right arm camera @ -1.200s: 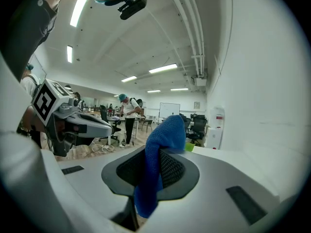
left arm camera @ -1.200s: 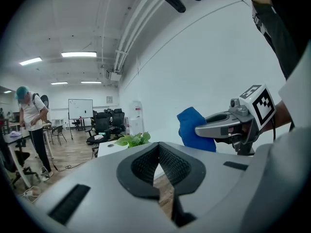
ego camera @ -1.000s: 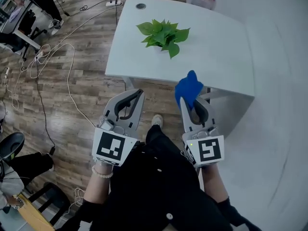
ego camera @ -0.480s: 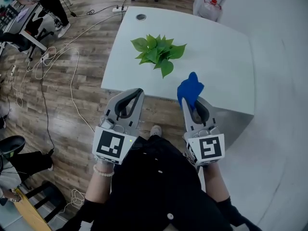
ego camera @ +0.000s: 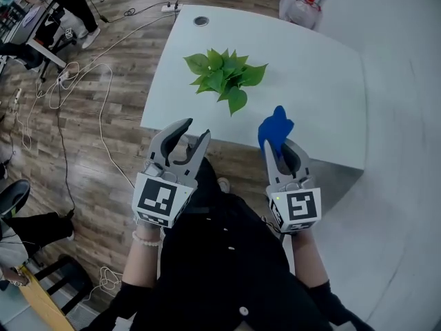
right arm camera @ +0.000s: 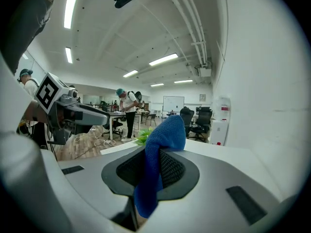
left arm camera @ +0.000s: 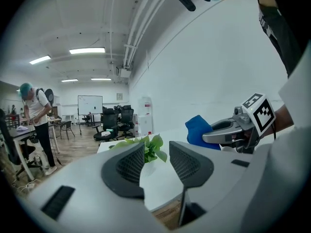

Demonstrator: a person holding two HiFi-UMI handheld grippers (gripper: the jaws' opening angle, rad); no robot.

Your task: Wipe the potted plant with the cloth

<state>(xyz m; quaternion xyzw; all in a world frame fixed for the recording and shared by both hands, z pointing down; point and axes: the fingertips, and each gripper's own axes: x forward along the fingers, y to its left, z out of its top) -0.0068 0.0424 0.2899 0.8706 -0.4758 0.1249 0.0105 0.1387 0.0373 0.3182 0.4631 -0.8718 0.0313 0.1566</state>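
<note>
The right tool point(ego camera: 280, 147) is found clamped on the blue cloth point(ego camera: 274, 125), near the potted plant point(ego camera: 224, 78) on the counter point(ego camera: 317, 74); the left tool point(ego camera: 195, 132) is opening, empty; approach is judged in hand; the cloth is next to be laid on the leaves.

I hold my left gripper point(ego camera: 196, 131) out low in front of me, tipped slightly downward; its jaws are opening, with nothing between the pads. My right gripper point(ego camera: 278, 145) sits level with it and well apart, jaws pressed together on the blue cloth point(ego camera: 275, 125), which bunches up past the tips. My forearms point(ego camera: 142, 261) reach forward roughly parallel, with the marker cubes point(ego camera: 160, 198) facing up at me.
</note>
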